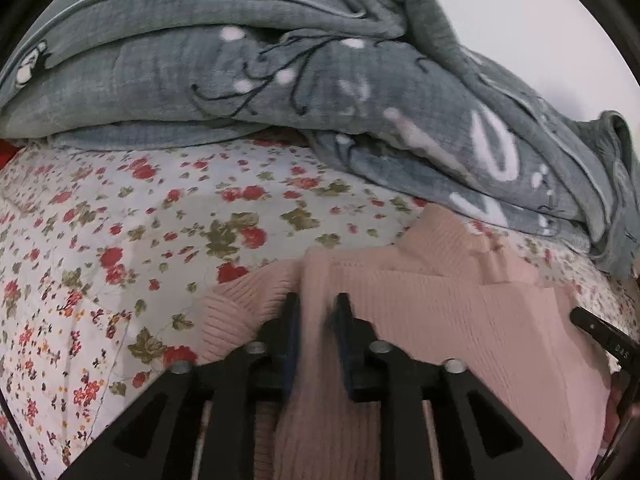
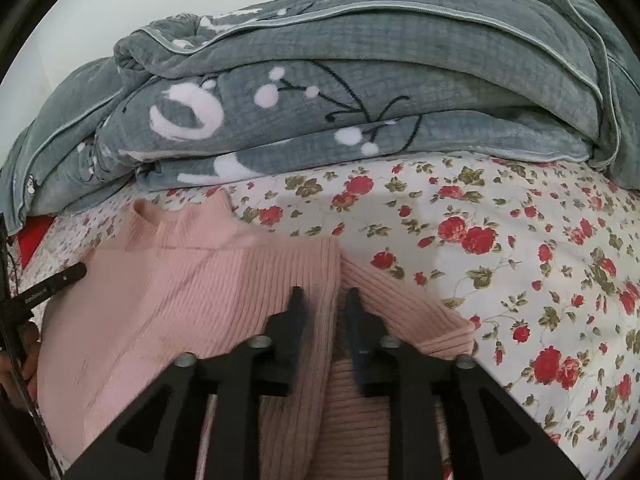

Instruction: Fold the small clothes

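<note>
Left gripper and right gripper each clamped on sweater fold; advised level, matched lift, edges aligned.

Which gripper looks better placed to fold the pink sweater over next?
Probably neither alone: the left gripper and right gripper each pinch a side fold of the pink sweater, mirrored, so moving together suits.
</note>
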Demonstrator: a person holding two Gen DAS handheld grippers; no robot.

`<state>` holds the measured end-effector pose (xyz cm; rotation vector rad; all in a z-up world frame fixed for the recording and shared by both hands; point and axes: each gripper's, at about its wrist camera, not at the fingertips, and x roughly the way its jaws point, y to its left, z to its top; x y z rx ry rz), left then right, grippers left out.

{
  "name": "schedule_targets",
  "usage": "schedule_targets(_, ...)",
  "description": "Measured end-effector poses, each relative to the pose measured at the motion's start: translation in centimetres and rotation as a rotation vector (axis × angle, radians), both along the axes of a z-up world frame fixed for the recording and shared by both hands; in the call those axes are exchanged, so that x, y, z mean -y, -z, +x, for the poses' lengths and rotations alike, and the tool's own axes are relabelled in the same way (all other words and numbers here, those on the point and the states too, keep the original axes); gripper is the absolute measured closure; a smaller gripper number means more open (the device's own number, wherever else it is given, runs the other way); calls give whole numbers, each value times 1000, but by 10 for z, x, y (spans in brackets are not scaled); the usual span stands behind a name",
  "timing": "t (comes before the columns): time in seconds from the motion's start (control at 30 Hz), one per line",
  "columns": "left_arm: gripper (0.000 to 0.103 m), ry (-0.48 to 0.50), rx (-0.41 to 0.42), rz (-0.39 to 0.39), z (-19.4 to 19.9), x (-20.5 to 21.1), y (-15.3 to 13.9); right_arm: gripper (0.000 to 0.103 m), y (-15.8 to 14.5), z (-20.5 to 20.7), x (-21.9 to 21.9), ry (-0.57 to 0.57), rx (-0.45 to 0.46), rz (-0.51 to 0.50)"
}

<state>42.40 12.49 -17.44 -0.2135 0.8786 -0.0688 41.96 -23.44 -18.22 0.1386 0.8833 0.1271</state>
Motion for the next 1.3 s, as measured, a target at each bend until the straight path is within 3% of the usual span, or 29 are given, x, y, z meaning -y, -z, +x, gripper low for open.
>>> schedule_targets(0.2, 44, 4, 65, 30, -10, 4, -23, 58, -23, -17, 11, 36, 75, 26)
schedule_targets(0.27, 40, 4, 88, 12, -16, 2, -36, 43, -40, -27, 17, 56, 103, 45)
schedule_targets(0.47, 32, 6, 129, -1, -50, 0, -69, 26, -66, -67, 26, 44, 96, 88)
schedule_targets(0.6, 28, -35, 113, -4, -99, -8, -65, 26, -50, -97, 23, 39, 65, 63)
schedule_targets(0.77, 28, -71, 83, -68, -143, -22, -44, 26, -21, -121, 21, 20, 10, 119)
schedule_targets(1.0, 28, -78, 4, -83, -128, -27, -15, 26, -3, -112, 29, 65, -19, 196)
schedule_targets(1.1, 28, -55, -33, -87, -117, -24, -7, 26, 0, -107, 23, 47, -17, 166)
schedule_targets(1.3, 27, -46, -19, -37, -105, -12, 2, 26, 2, -107, 10, 31, -11, 78)
